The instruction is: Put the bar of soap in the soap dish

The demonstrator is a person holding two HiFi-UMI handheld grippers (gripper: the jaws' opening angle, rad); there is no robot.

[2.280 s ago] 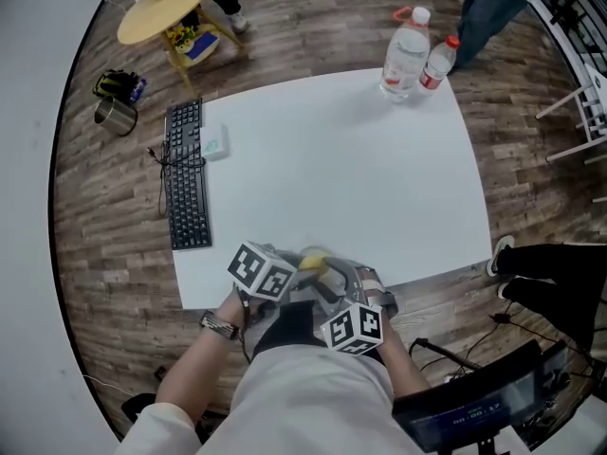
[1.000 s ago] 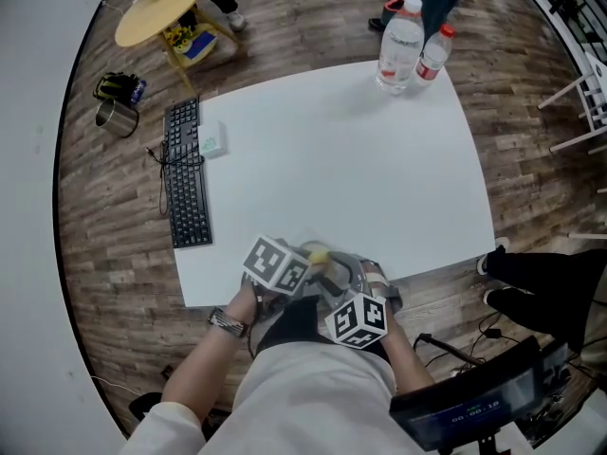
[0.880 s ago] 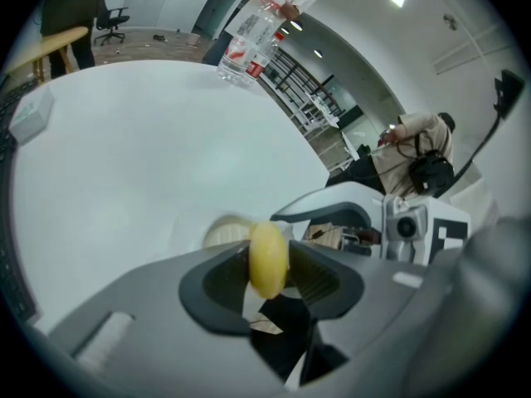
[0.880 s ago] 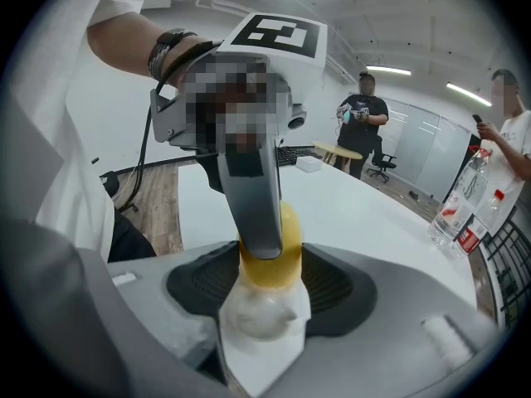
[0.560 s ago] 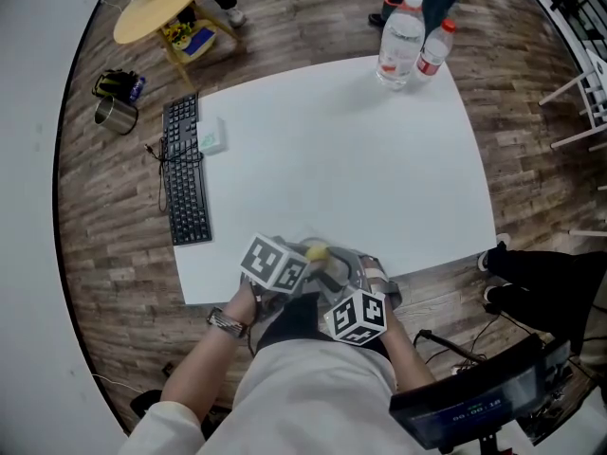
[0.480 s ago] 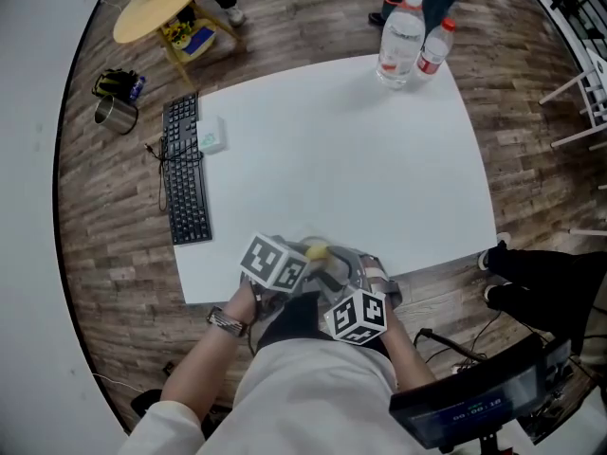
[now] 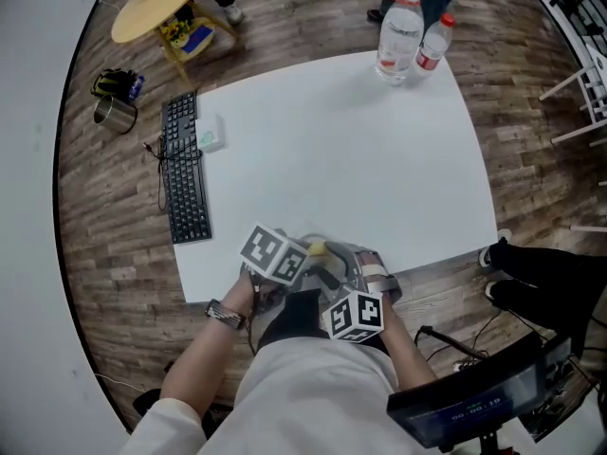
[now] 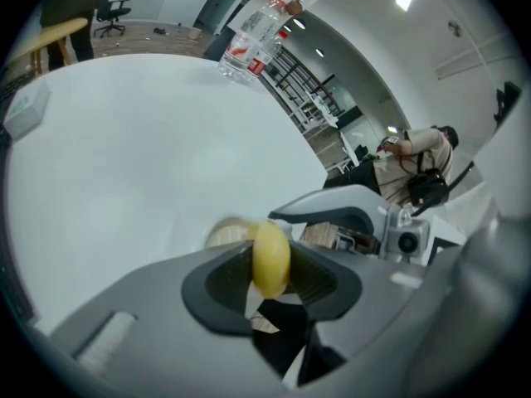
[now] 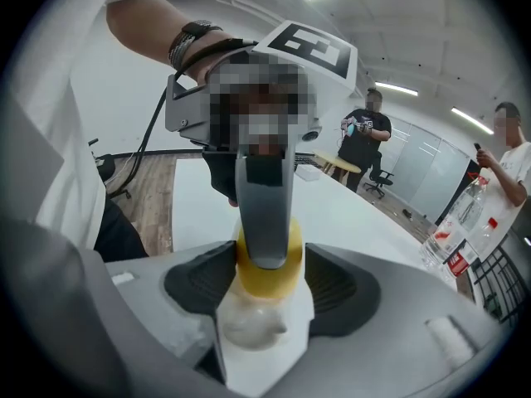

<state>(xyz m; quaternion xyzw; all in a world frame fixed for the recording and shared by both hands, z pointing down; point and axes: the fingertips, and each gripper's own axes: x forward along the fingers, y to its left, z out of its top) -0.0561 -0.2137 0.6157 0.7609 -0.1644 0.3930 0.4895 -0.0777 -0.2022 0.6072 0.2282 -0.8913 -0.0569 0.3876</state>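
Observation:
The yellow bar of soap (image 7: 316,250) is held just above the near edge of the white table (image 7: 360,159). My left gripper (image 7: 305,257) is shut on it; the soap (image 8: 270,259) stands edge-on between its pads, and these jaws have just been closing. My right gripper (image 7: 332,271) faces it from the other side. Its jaws have just been opening and now stand wide, with the soap (image 9: 270,287) between them, partly hidden by a left finger (image 9: 267,206). A pale rounded thing (image 9: 249,323) sits just below the soap; I cannot tell whether it is the dish.
A black keyboard (image 7: 185,173) and a small white box (image 7: 211,136) lie at the table's left. Two water bottles (image 7: 398,31) stand at the far edge. A stool (image 7: 156,3) and a metal mug (image 7: 114,114) are on the floor. People stand beyond the table.
Both grippers stay together at the near table edge with the soap between them. The person standing beyond the bottles has shifted to the left.

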